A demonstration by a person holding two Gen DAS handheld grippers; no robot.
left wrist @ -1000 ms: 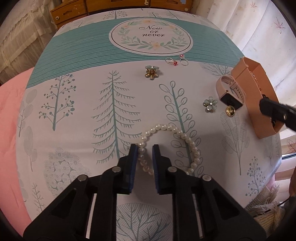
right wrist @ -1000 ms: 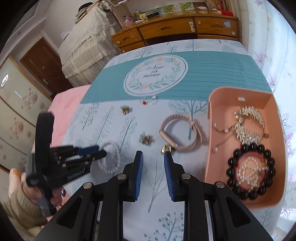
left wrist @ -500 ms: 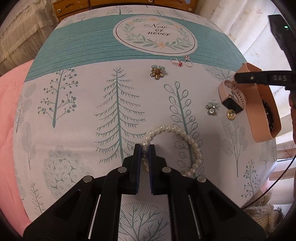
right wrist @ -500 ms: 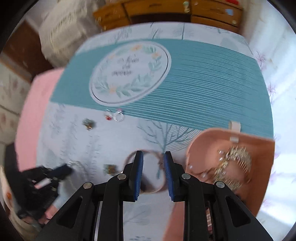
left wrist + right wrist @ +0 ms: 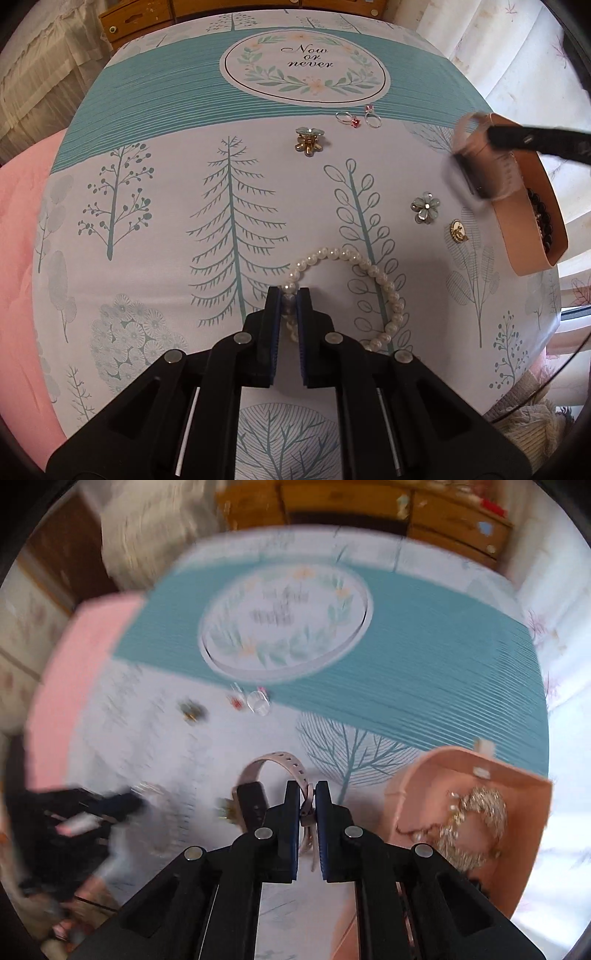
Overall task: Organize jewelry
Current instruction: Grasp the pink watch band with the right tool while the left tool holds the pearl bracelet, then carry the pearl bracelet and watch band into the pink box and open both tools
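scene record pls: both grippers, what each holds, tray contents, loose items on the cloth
left gripper: shut on pearl bracelet, bracelet lying on cloth
right gripper: just closed on pink watch strap
pink tray: gold chain jewelry, black bead bracelet
loose on tablecloth: two rings, two flower clips, gold brooch

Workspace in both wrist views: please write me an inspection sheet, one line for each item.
Surface: tablecloth with tree print.
Job's things: pearl bracelet, pink watch, pink tray holding jewelry; two rings, two flower clips and a gold brooch lie loose.
Clutter: nothing seen.
Grippers: left gripper shut on the pearl bracelet; right gripper has just closed on the watch strap.
Cables: thin dark cable at the right edge.
Surroundings: wooden drawers, curtain.
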